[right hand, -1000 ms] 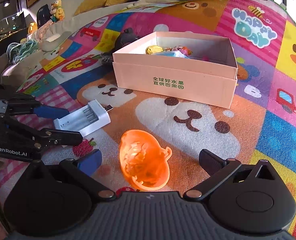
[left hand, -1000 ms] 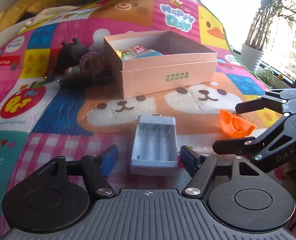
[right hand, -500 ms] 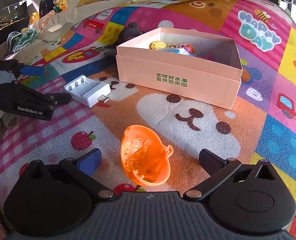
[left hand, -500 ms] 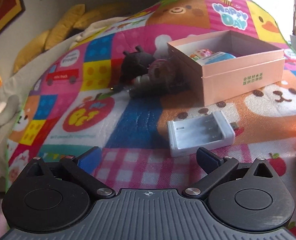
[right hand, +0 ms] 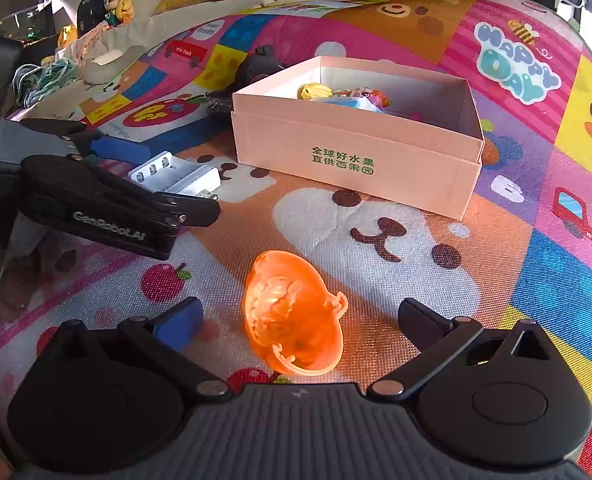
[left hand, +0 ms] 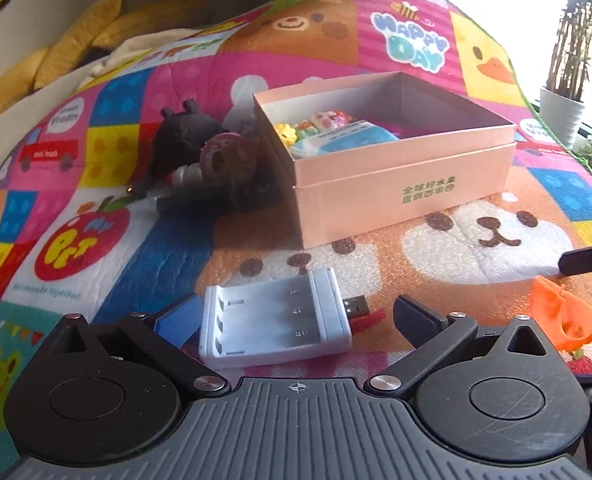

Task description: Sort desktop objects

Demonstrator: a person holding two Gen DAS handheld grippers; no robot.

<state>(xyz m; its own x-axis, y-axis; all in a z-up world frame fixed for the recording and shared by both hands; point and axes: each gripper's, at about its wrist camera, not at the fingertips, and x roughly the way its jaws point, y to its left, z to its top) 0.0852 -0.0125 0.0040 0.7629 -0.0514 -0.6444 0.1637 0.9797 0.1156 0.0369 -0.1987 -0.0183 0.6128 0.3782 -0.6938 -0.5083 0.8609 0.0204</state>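
Note:
A white battery charger (left hand: 275,318) with a USB plug lies on the colourful play mat between the fingers of my open left gripper (left hand: 296,318). It also shows in the right wrist view (right hand: 175,176). An orange plastic shell (right hand: 293,314) lies on the mat between the fingers of my open right gripper (right hand: 300,320), not gripped. It also shows at the right in the left wrist view (left hand: 564,320). A pink open box (left hand: 400,184) holding small toys and a blue packet stands behind both; it also shows in the right wrist view (right hand: 356,156).
Dark plush toys and a round pink toy (left hand: 203,152) lie left of the box. A potted plant (left hand: 564,108) stands at the far right. Yellow cushions (left hand: 67,48) lie behind the mat. Clutter and a plush figure (right hand: 119,0) sit off the mat's left side.
My left gripper swung away left, then came back so the charger again lies between its fingers, now turned sideways. My right gripper stayed around the orange shell.

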